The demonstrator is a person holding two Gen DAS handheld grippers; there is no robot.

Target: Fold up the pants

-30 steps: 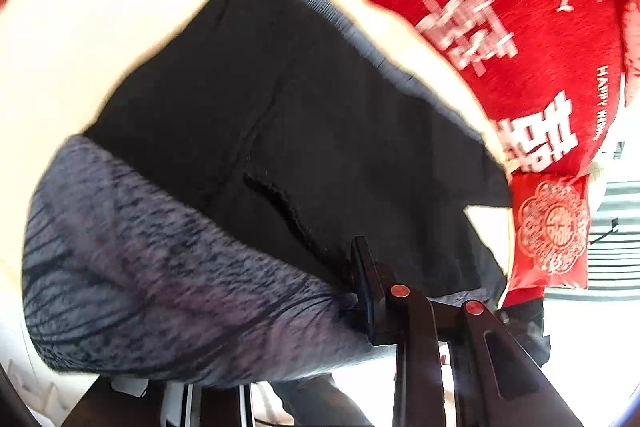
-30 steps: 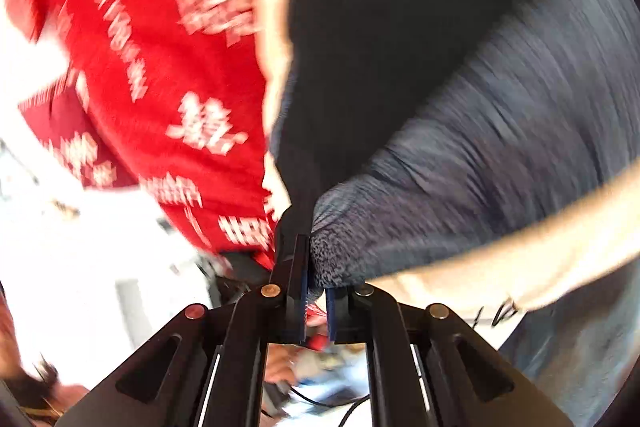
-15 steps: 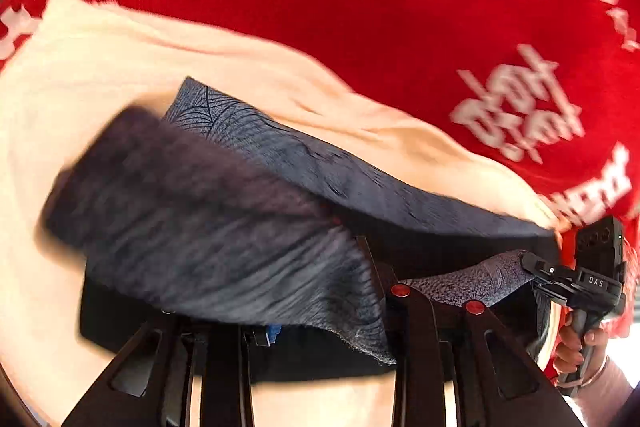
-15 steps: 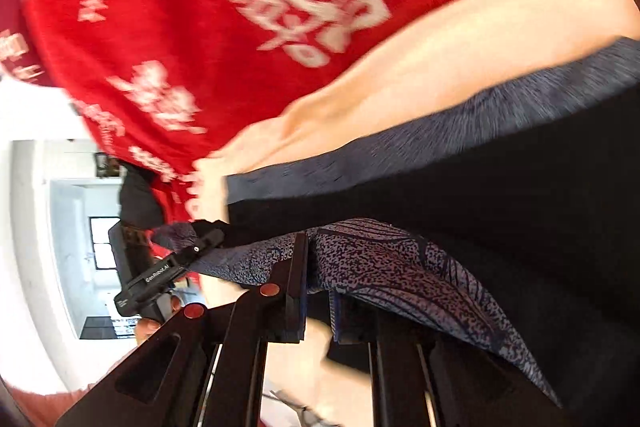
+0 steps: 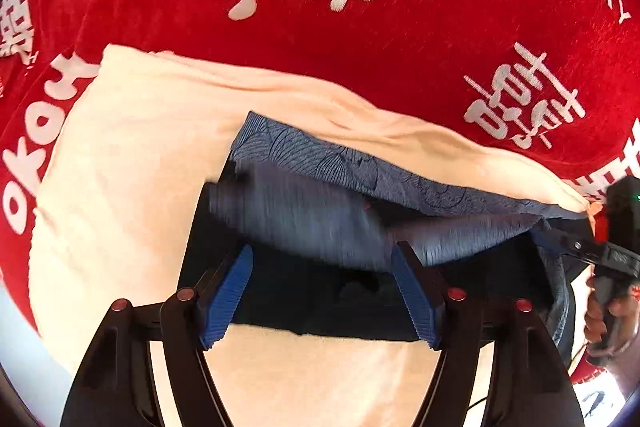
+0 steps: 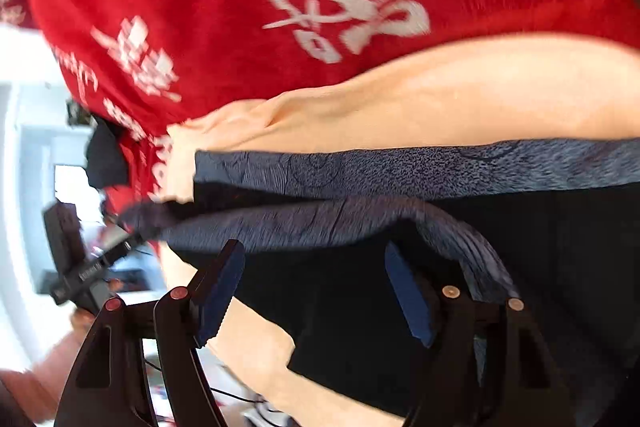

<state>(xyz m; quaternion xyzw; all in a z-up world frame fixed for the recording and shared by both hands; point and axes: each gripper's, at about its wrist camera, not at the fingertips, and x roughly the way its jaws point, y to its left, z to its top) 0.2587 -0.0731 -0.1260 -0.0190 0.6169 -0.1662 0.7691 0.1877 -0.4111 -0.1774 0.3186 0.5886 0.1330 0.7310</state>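
The pants are blue-grey with a fine leaf print outside and a black inner side; they lie on a cream cloth. A blurred flap of them hangs just beyond my left gripper, which is open with nothing between its blue pads. In the right wrist view the pants lie folded over, a loose blurred fold just ahead of my right gripper, which is open and empty. The right gripper also shows at the right edge of the left wrist view.
A red blanket with white lettering covers the surface behind the cream cloth; it also fills the top of the right wrist view. A bright room lies beyond the left edge. The other handheld gripper shows there.
Both grippers were shut on the pants' edge and carried it forward over the garment. Both have now opened and let the fabric go; it is dropping onto the lower layer.
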